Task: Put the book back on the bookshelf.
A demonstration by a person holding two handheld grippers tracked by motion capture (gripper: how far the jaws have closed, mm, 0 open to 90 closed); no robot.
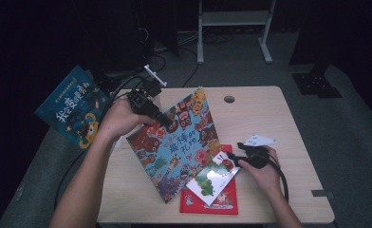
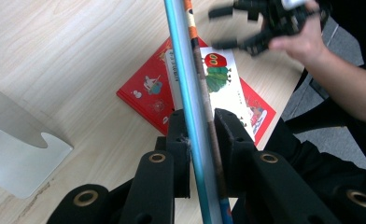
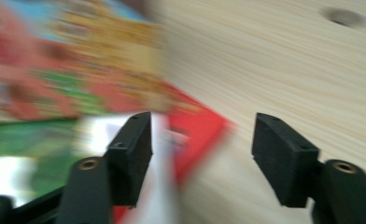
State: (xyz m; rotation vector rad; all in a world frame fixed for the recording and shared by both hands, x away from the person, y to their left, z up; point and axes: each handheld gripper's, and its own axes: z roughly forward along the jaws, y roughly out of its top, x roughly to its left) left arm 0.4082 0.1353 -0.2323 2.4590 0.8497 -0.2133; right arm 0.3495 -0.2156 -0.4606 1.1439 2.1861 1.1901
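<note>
High view: left tool [image 1: 161, 118] pinching the upper edge of the big monster picture book [image 1: 181, 142], tilted up on its lower edge over the table [image 1: 269, 118]. Right tool [image 1: 238, 151] beside the white caterpillar book [image 1: 212, 179] lying on the red book [image 1: 224, 202].

Left gripper view: jaws pressed tight on the monster book's edge [image 2: 195, 116].

Right gripper view: blurred, jaws spread, nothing between.

Judged mid-lift of the top book; next calls for carrying it off toward the side, grip kept firm.

Left tool [image 2: 200, 140] raised, jaws clamped; right tool [image 3: 202, 154] low, jaws apart.
</note>
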